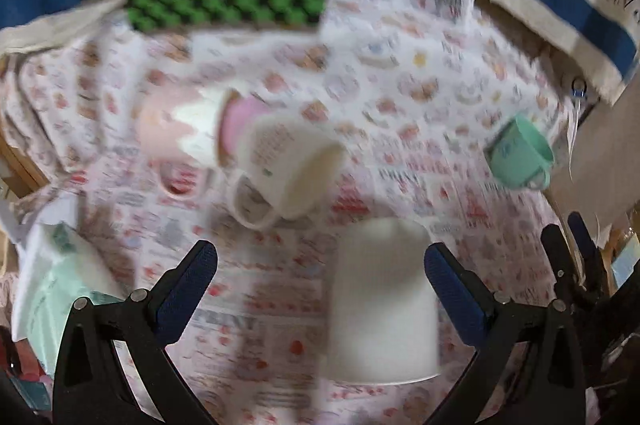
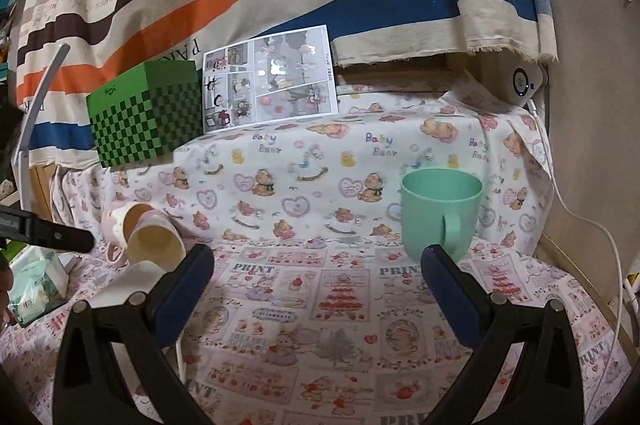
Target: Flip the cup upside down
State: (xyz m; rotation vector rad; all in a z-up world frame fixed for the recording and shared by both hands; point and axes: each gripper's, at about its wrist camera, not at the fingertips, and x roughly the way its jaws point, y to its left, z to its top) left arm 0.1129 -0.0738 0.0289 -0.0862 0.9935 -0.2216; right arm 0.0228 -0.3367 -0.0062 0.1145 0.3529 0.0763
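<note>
A plain white cup (image 1: 382, 305) stands mouth down on the printed cloth, between the fingers of my open left gripper (image 1: 320, 261) but nearer the right finger, not gripped; the view is motion-blurred. Its side shows in the right wrist view (image 2: 132, 283). Beyond it a white mug (image 1: 290, 171) and a pink mug (image 1: 180, 129) lie on their sides, touching. A mint-green mug (image 2: 440, 213) stands upright just beyond my open, empty right gripper (image 2: 320, 261); it also shows in the left wrist view (image 1: 518, 155).
A green checkered box (image 2: 146, 113) and a printed photo sheet (image 2: 268, 79) stand at the back against a striped cloth. A tissue pack (image 2: 34, 289) lies at the left. A white device (image 2: 516, 81) with a cable (image 2: 600, 229) sits back right.
</note>
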